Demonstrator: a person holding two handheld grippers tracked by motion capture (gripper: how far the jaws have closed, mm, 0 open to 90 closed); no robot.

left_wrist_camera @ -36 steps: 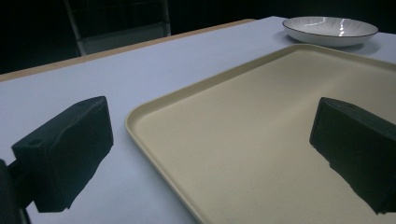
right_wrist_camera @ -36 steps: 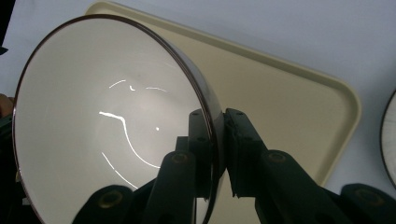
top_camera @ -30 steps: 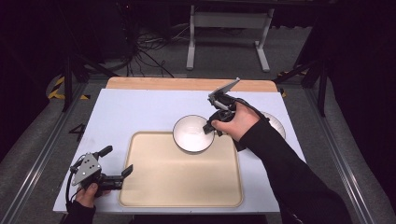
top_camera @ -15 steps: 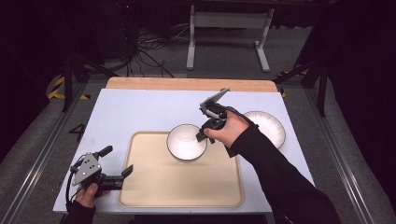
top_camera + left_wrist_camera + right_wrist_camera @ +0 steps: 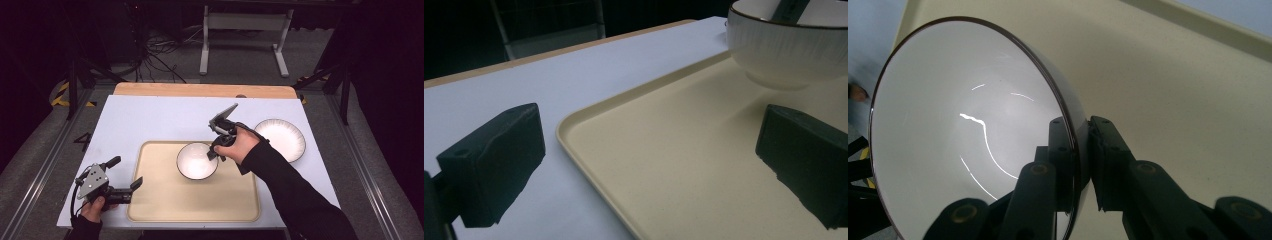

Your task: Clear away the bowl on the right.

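A white bowl with a dark rim (image 5: 196,161) is at the back middle of the beige tray (image 5: 200,200). My right gripper (image 5: 212,152) is shut on the bowl's right rim, one jaw inside and one outside. The right gripper view shows the bowl (image 5: 963,130) pinched by that gripper (image 5: 1083,145) above the tray (image 5: 1173,90). I cannot tell whether the bowl's foot touches the tray. My left gripper (image 5: 126,171) is open at the tray's front left corner and holds nothing. In its own view, the left gripper (image 5: 649,160) straddles the tray's edge (image 5: 589,135), with the bowl (image 5: 784,45) ahead.
A white plate (image 5: 280,139) lies on the pale tabletop (image 5: 150,120) to the right of the tray, behind my right forearm. A wooden strip (image 5: 200,90) runs along the table's far edge. Cables and a metal stand sit on the floor beyond.
My right gripper has carried the bowl from the tray's back edge towards me and slightly left, further over the tray. The left gripper has stayed put.
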